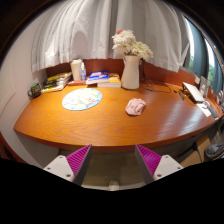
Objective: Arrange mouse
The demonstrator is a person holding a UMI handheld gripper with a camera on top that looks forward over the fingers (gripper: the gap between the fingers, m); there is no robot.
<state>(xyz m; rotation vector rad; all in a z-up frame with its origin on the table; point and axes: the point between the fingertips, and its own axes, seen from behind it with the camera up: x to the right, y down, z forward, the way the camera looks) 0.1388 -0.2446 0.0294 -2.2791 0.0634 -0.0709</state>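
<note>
Gripper view, approach phase. The gripper (112, 158) hovered before the near edge of the curved wooden desk (60, 125), its two fingers spread wide and holding nothing, the magenta pads (78, 158) facing each other across an empty gap. The mouse (135, 106) lay on the desk surface well beyond the fingers, slightly to their right, in front of a white vase (130, 72) of pale flowers (130, 43) and well apart from the round light-blue mouse pad (82, 99) to its left. The step in hand was judged to be the reach toward the mouse. To do it well, the gripper would need to travel forward and a little rightward, descend until the fingertips stood low at either side of the mouse body, and keep the fingers wide until the mouse sat between the pads; closing across its narrower width would likely give the steadier hold, and a path clear of the vase seemed prudent. The mouse appeared small, rounded and pale pink, with a low, domed profile; no cable could be made out. Books (57, 81) and a white cup-like container (78, 69) stood along the back of the desk.
</note>
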